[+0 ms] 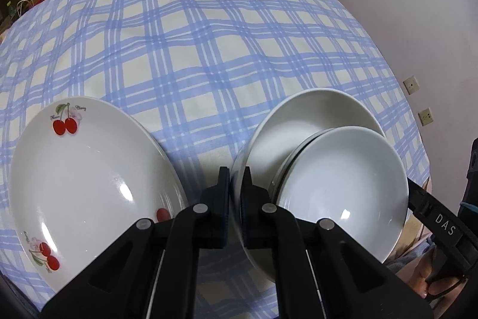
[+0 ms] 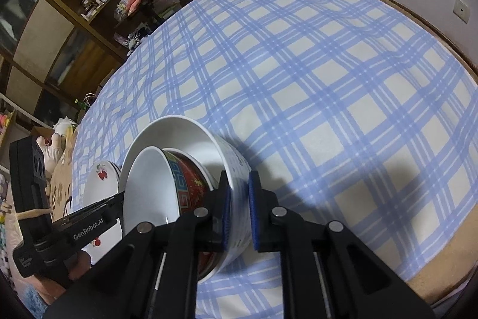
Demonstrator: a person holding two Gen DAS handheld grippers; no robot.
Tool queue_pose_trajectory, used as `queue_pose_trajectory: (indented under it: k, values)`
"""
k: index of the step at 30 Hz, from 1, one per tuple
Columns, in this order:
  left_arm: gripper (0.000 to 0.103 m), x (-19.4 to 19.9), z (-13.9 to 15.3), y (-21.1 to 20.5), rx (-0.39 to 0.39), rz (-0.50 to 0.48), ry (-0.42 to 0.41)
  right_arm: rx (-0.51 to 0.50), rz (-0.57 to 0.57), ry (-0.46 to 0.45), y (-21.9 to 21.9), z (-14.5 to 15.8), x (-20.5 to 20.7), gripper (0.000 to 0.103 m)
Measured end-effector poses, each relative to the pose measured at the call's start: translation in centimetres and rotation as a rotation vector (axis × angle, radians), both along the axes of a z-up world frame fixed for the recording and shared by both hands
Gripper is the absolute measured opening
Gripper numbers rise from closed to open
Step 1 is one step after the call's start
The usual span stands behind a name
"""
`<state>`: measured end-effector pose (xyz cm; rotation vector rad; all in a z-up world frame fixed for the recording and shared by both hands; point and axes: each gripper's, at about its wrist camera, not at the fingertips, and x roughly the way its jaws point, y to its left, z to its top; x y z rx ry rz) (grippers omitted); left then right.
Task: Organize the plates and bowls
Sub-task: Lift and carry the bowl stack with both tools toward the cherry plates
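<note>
A large white bowl (image 1: 313,115) holds a nested stack: a red patterned bowl (image 2: 194,184) with a smaller white bowl (image 1: 343,184) inside it. My left gripper (image 1: 236,193) is shut on the large bowl's left rim. My right gripper (image 2: 238,199) is shut on the same bowl's wall (image 2: 236,169) on the opposite side. The bowl stack is tilted. A cherry-print plate (image 1: 89,175) lies on the table to the left; it also shows in the right wrist view (image 2: 101,184).
The table has a blue and white checked cloth (image 1: 194,35). A white wall (image 1: 403,5) runs along the right side. Wooden shelves (image 2: 59,5) with clutter stand beyond the far left edge.
</note>
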<state>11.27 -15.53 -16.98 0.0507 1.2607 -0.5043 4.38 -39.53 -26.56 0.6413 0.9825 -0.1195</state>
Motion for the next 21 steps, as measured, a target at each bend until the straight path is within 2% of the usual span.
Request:
queue_pose_trajectory:
  k: [13, 21]
  values:
    - [0.005, -0.34, 0.42, -0.17, 0.009, 0.002, -0.014, -0.051, 0.031, -0.021, 0.68, 0.75, -0.31, 0.013]
    - [0.005, -0.32, 0.24, 0.02, 0.000, 0.004, -0.011, -0.068, 0.025, 0.014, 1.00, 0.75, -0.18, 0.010]
